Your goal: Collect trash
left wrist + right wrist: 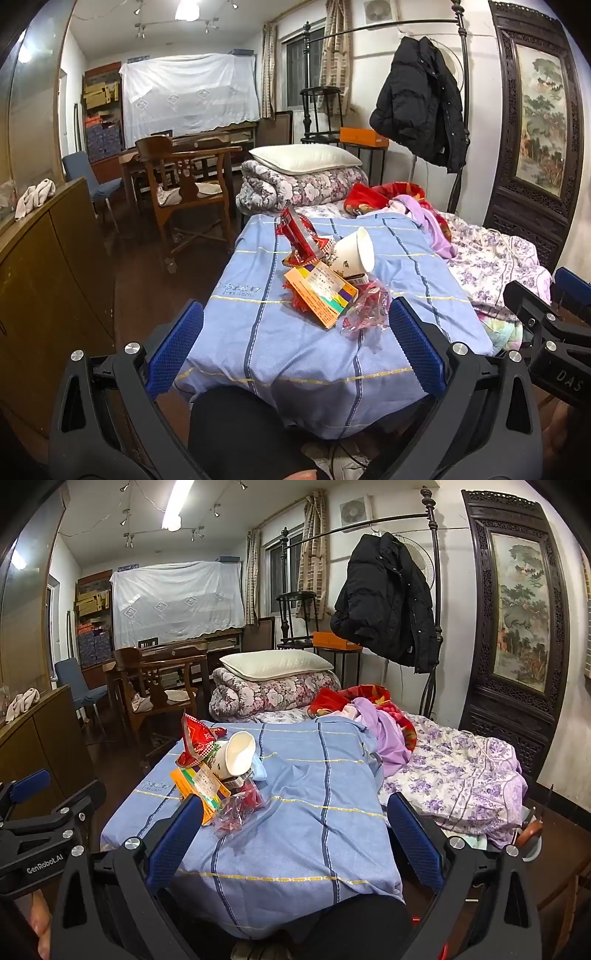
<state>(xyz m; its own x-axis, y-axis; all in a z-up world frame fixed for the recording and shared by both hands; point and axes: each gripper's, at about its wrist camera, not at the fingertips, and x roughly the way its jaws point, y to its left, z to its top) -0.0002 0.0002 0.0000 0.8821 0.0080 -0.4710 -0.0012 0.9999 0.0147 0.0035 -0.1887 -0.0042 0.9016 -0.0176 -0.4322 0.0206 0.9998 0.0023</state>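
Lying in a loose heap on the blue striped bedspread (295,343), the trash consists of a white paper cup (352,253) tipped on its side, a red foil snack wrapper (301,236), an orange printed cardboard box (321,291) and a crumpled clear plastic bag with red print (365,308). All items look light. The cup probably crushes easily; take it across the rim or the side wall. The foil and plastic film are likely slippery and limp; pinch a bunched fold. The box appears stiff enough to grip across its flat faces.

The left hand-held gripper (295,339) is released, jaws spread wide, near the heap and holding nothing. The right hand-held gripper (295,830) is likewise released and unloaded, the heap just beyond its left finger.

Loose lilac clothing (384,734) and a floral quilt (461,775) lie to the right, apart from the heap. The soft bedspread may snag in a low pinch.
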